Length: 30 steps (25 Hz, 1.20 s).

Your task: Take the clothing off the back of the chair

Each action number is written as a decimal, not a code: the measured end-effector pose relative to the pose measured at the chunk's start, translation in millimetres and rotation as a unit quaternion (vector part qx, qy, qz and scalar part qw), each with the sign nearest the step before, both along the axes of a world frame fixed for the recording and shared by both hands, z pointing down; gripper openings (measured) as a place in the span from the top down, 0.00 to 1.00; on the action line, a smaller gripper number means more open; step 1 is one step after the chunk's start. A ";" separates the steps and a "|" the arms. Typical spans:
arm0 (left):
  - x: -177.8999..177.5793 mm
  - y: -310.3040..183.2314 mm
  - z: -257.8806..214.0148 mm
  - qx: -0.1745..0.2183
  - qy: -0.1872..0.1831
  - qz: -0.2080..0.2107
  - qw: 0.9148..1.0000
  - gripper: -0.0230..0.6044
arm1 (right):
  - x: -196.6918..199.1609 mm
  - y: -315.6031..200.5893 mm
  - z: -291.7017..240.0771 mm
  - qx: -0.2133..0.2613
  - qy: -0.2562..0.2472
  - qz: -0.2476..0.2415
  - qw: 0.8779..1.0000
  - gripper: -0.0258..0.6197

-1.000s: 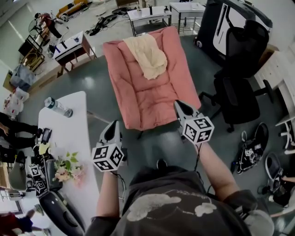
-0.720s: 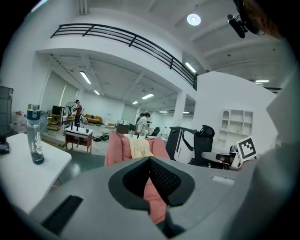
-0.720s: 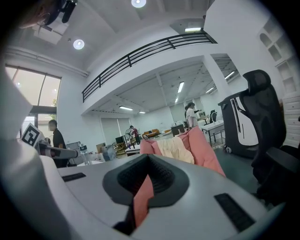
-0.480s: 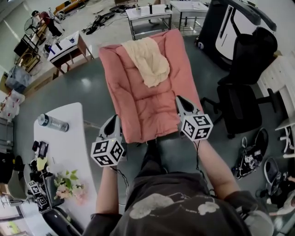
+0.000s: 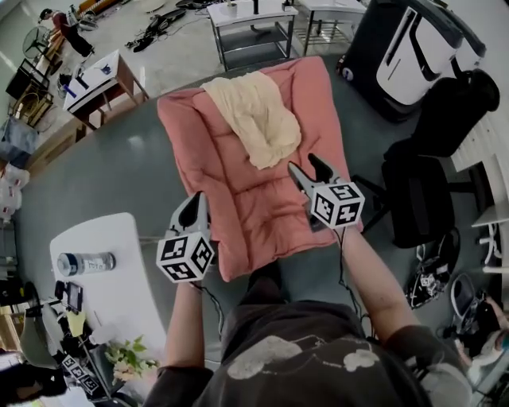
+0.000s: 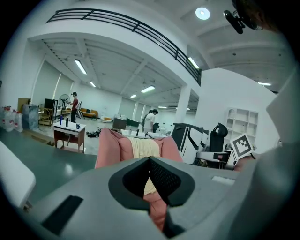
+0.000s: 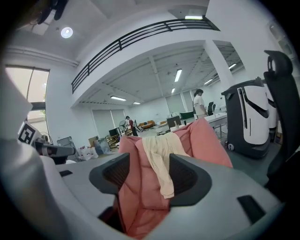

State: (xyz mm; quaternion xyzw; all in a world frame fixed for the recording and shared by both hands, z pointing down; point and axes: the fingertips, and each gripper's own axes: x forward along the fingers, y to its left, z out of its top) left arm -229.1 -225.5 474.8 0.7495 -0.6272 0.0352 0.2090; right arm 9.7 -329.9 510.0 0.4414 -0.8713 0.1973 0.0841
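A cream garment (image 5: 253, 115) hangs over the back of a pink padded chair (image 5: 199, 159) and runs down onto its seat. My left gripper (image 5: 193, 213) is over the chair's front left edge with its jaws shut and nothing in them. My right gripper (image 5: 307, 168) is over the seat's right side, just right of the garment's lower end. Its jaws are opening and nothing is between them. In the left gripper view the garment (image 6: 144, 147) lies beyond the shut gripper (image 6: 150, 161). In the right gripper view the garment (image 7: 161, 159) shows between the spread pads of the right gripper (image 7: 149, 176), farther off.
A black office chair (image 5: 433, 159) stands right of the pink chair, with a large black-and-white machine (image 5: 413, 48) behind it. A white table (image 5: 119, 294) at lower left bears a bottle (image 5: 86, 262) and flowers (image 5: 131, 358). A metal table (image 5: 250, 20) stands behind the chair.
Both grippers have come forward from in front of the chair to over its seat. The right jaws went from shut to apart. The left stayed shut.
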 end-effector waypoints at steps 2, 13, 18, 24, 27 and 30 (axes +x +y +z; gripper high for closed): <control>-7.5 -26.6 3.3 -0.004 -0.002 0.005 1.000 0.97 | -9.1 -26.8 6.1 -0.008 -0.003 0.000 1.000 0.56; -28.3 -144.1 42.6 -0.031 0.014 0.031 0.999 0.97 | -23.7 -135.4 74.9 -0.074 0.057 0.016 0.995 0.40; -30.5 -180.2 61.4 -0.044 0.013 0.032 0.998 0.97 | -28.3 -172.0 93.7 -0.077 0.078 0.004 0.994 0.36; -28.2 -204.5 79.9 -0.058 0.015 0.022 0.998 0.97 | -33.4 -212.8 117.6 -0.079 0.097 -0.026 0.992 0.36; -25.0 -215.2 87.3 -0.061 0.012 0.011 0.998 0.97 | -29.3 -236.6 128.3 -0.078 0.102 -0.031 0.991 0.37; -24.1 -225.7 95.5 -0.064 0.002 -0.002 0.998 0.97 | -29.9 -255.7 140.5 -0.077 0.106 -0.038 0.991 0.37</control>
